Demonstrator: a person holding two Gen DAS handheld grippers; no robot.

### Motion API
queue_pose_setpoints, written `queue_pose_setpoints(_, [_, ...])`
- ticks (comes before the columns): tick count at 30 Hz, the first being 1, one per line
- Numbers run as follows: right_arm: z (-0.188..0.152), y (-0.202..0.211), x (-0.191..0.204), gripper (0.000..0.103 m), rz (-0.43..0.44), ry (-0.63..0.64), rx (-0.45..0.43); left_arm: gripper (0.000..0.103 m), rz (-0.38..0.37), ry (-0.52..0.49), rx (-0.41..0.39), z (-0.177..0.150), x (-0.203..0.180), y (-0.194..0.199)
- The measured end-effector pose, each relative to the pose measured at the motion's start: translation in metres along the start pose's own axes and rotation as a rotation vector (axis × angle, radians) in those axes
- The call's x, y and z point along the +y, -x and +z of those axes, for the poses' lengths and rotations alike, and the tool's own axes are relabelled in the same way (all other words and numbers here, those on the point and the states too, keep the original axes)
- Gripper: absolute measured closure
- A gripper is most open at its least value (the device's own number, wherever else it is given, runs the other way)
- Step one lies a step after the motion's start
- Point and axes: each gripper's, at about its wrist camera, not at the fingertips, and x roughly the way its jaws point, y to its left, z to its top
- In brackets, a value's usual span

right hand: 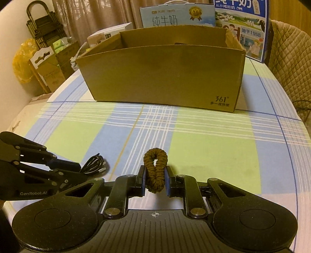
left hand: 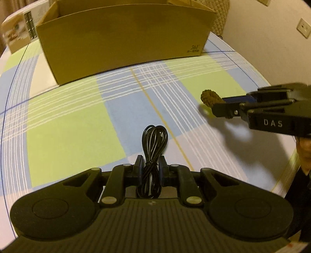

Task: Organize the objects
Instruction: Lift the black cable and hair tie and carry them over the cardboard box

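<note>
cardboard box (right hand: 161,74): brown, open-topped, standing on the far half of the table; print low on the right of its near wall. something dark shows just over the rim inside, too little to tell what.
tablecloth (right hand: 194,151): check of pale green, light blue and white, with thin white and dark blue lines and one yellow line running toward the box.
left gripper (left hand: 151,169): blue pads pressed in on a black cable bundle (left hand: 153,144); jaws nearly together, the bundle between them.
black cable bundle: coiled, tied at its middle, loops sticking forward past the fingertips, above the cloth, well short of the box. from the right wrist view the loops (right hand: 95,164) poke out beyond the left fingers low on the left.
right gripper (right hand: 155,180): blue pads clamped on a brown braided loop (right hand: 155,167); jaws close together around it.
brown braided loop: rope-like, folded into a ring, upper end rising past the fingertips, above the cloth in front of the box. in the left wrist view it shows as a brown knob (left hand: 210,98) at the tip of the right gripper (left hand: 221,106), at the right side.
spacing: the two grippers side by side, apart, both aimed toward the box.
behind the box: milk cartons (right hand: 241,29) printed in blue, a quilted chair back (right hand: 291,64) to the right.
left of table: stacked boxes (right hand: 52,64), a yellow bag (right hand: 21,60), curtain (right hand: 93,17).
person: a dark sleeve (left hand: 299,184) at the right edge of the left wrist view.
</note>
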Motion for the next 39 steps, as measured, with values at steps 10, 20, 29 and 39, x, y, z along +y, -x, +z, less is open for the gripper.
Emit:
queue_pose_setpoints(10, [0.004, -0.005, 0.003, 0.088, 0.015, -0.003, -0.005, 0.076, 0.039, -0.091, -0.023, 0.003, -0.013, -0.014])
queue_pose_setpoints(20, [0.007, 0.003, 0.007, 0.088, 0.012, -0.007, -0.035, 0.083, 0.048, 0.024, -0.045, 0.002, -0.001, -0.001])
queue_pose_setpoints(29, [0.005, 0.020, 0.013, 0.088, 0.013, -0.013, -0.069, 0.083, 0.052, 0.075, -0.085, 0.006, 0.007, 0.029])
queue_pose_setpoints(39, [-0.002, 0.041, 0.014, 0.088, 0.013, -0.016, -0.104, 0.084, 0.068, 0.086, -0.153, 0.014, 0.002, 0.066])
